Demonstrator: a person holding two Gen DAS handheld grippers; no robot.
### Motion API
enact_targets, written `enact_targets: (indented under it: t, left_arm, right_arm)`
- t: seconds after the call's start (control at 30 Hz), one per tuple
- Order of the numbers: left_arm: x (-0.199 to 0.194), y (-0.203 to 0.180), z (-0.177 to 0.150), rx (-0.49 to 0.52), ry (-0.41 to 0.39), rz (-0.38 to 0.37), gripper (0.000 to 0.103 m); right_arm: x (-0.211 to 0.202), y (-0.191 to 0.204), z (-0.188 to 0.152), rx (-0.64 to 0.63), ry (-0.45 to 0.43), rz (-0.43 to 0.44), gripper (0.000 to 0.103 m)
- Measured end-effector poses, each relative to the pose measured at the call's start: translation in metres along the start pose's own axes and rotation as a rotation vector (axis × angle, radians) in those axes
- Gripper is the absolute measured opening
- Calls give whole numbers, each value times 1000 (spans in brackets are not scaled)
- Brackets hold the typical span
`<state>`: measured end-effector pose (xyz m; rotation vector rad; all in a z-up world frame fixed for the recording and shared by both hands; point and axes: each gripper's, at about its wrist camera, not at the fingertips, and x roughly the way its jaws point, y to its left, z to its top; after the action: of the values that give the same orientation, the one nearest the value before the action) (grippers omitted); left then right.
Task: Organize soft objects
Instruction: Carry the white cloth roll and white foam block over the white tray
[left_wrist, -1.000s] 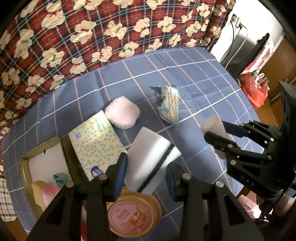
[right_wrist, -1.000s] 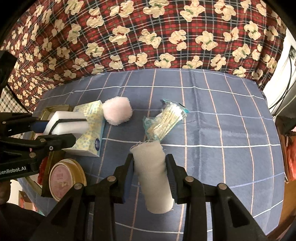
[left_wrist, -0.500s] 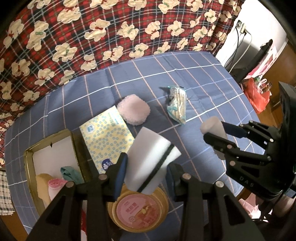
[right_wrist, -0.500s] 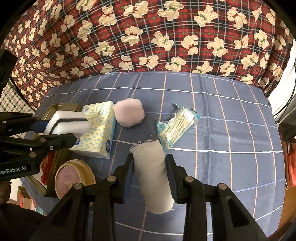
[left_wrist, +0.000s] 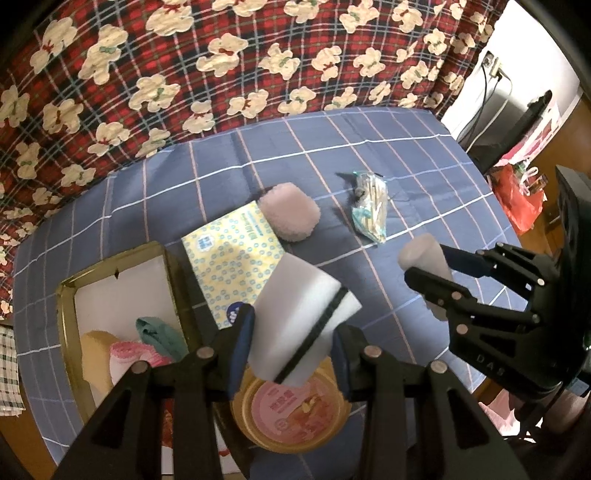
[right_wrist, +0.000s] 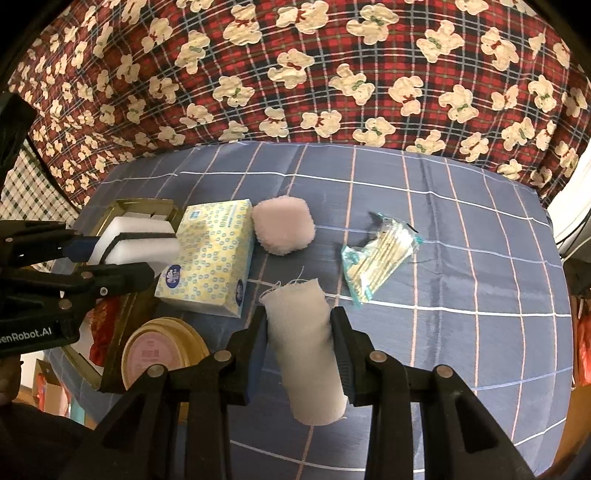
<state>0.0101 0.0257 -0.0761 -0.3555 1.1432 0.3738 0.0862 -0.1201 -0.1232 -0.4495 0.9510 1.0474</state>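
Left claw (left_wrist: 291, 341) clamping sponge (left_wrist: 301, 325), right claw (right_wrist: 299, 334) clamping gauze roll (right_wrist: 306, 350), "enRobot.AI" lettering (right_wrist: 26, 334)

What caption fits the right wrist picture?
Right gripper clamps a white gauze roll above the blue checked cloth.

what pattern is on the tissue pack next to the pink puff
Pale yellow with small blue rings on the tissue pack, clearest in the right wrist view.

Dim, warm indoor light, soft shadows, slight blur, and strong fisheye bending with dark corners.
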Motion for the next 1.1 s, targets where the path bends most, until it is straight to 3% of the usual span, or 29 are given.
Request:
enact_targets:
  t: [1.1]
  left_arm:
    - [-17, 66, -33, -185, -9, 71, 38]
  right_arm:
    - [23, 68, 25, -162, 22, 107, 37]
